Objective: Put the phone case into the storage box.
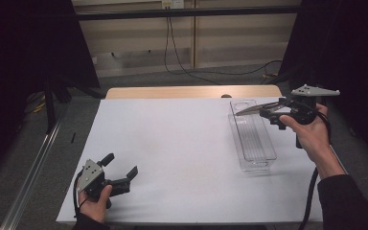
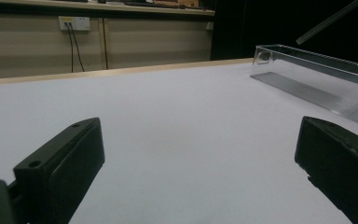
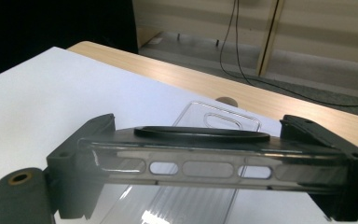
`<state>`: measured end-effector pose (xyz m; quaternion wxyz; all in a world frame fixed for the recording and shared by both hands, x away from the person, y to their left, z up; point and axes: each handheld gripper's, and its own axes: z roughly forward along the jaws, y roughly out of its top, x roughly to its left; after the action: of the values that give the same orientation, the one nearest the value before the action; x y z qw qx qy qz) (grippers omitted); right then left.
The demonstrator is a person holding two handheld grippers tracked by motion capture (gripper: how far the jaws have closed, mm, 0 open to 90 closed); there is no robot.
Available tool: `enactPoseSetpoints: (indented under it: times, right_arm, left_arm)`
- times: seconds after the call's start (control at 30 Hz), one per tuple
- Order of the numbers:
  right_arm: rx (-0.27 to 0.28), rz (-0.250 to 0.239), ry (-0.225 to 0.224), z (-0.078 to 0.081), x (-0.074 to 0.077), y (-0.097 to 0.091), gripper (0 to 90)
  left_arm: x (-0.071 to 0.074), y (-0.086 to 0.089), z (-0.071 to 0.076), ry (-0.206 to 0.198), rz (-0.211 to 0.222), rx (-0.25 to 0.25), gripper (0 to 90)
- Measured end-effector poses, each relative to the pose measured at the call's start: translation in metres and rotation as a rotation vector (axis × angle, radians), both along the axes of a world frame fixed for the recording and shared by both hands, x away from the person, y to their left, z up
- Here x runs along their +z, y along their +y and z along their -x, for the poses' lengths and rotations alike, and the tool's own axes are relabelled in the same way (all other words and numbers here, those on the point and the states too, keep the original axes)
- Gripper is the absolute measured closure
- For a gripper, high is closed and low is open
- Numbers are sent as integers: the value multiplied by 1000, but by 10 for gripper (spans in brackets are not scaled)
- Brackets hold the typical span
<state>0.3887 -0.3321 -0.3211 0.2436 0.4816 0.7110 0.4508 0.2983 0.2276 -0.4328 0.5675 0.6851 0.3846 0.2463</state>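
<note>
Clamped between the jaws of the right tongs (image 1: 263, 111) is a clear plastic lid (image 3: 200, 163), slotted along its side and carrying a dark oval ring on top. It is held roughly level above the far end of a long clear tray (image 1: 251, 139), without touching it. The tray is seen lying on the white worktop (image 1: 172, 153) at about three o'clock, its length running from near to far. The right hand (image 1: 311, 132) is wrapped around the tool's body at the tray's right. Well apart, at about seven o'clock near the worktop's front edge, the left tongs (image 1: 122, 165) are held by the left hand (image 1: 96, 201), jaws spread wide with nothing between them.
</note>
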Motion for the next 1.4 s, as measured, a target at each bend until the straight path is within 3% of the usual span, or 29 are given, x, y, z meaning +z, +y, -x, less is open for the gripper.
enactPoseSetpoints:
  times: [0.47, 0.93, 1.4]
  right_arm:
    - [-93, 37, 48, -19, -8, 12, 118]
    - [-163, 108, 46, -32, -20, 31, 118]
    - [-222, 124, 67, -41, -33, 42, 119]
  left_arm:
    - [2, 1, 1, -18, 0, 15, 15]
    - [2, 1, 1, -17, 5, 13, 15]
    - [0, 0, 0, -11, 0, 7, 15]
